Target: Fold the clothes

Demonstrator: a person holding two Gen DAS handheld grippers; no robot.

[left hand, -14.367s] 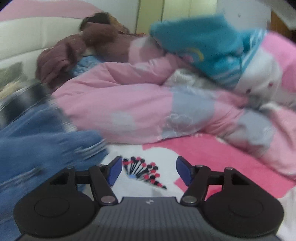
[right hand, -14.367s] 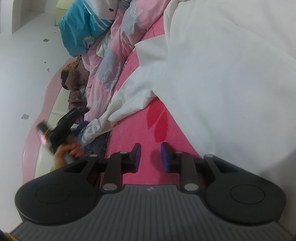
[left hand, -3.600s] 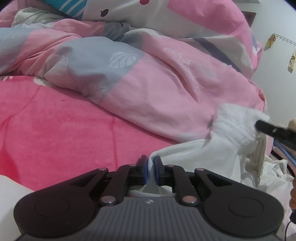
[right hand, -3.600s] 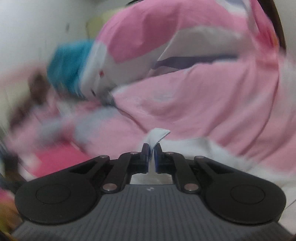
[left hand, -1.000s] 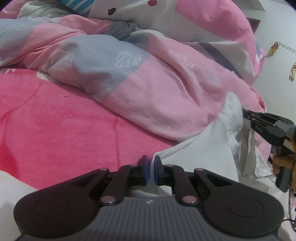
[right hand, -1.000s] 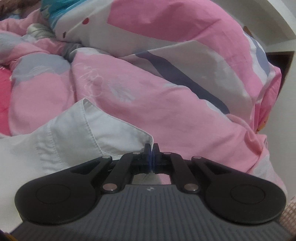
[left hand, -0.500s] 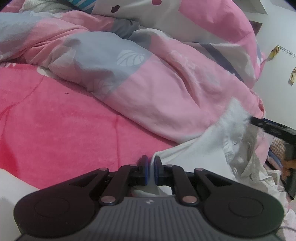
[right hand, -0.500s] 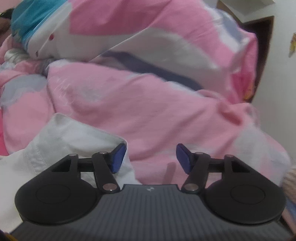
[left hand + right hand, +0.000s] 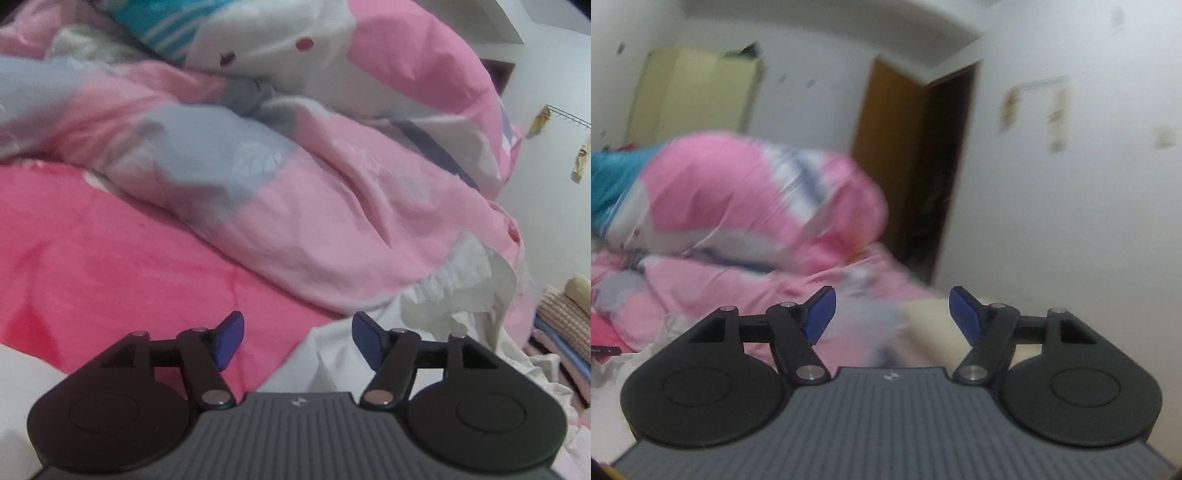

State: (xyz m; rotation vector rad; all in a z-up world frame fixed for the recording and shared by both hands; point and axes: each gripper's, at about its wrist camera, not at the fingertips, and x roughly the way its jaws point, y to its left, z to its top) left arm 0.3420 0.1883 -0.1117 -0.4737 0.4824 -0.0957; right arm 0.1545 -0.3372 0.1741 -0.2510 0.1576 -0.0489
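Left claw [image 9: 297,341] — blue pads spread wide apart, nothing between them. It hangs low over the bed, above the spot where the pink sheet [image 9: 110,251] meets the edge of the white shirt [image 9: 436,295].

The shirt lies crumpled on the bed at the right of the left wrist view, one flat part reaching in under the claw's right pad, a gathered, ruffled part farther right against the foot of the duvet [image 9: 314,192]. The duvet — pink, grey and white patches — is heaped across the far side of the bed. A teal and white striped cloth [image 9: 155,22] shows at the far left top.

Right claw [image 9: 892,314] — pads likewise wide apart, empty. It is raised and looks across the room; the view is blurred. Beyond it the duvet heap [image 9: 738,206], a brown door [image 9: 886,155], a white wall [image 9: 1071,184], and a pale green cabinet [image 9: 690,96] at far left. A scrap of the white shirt [image 9: 670,325] shows at the left edge.
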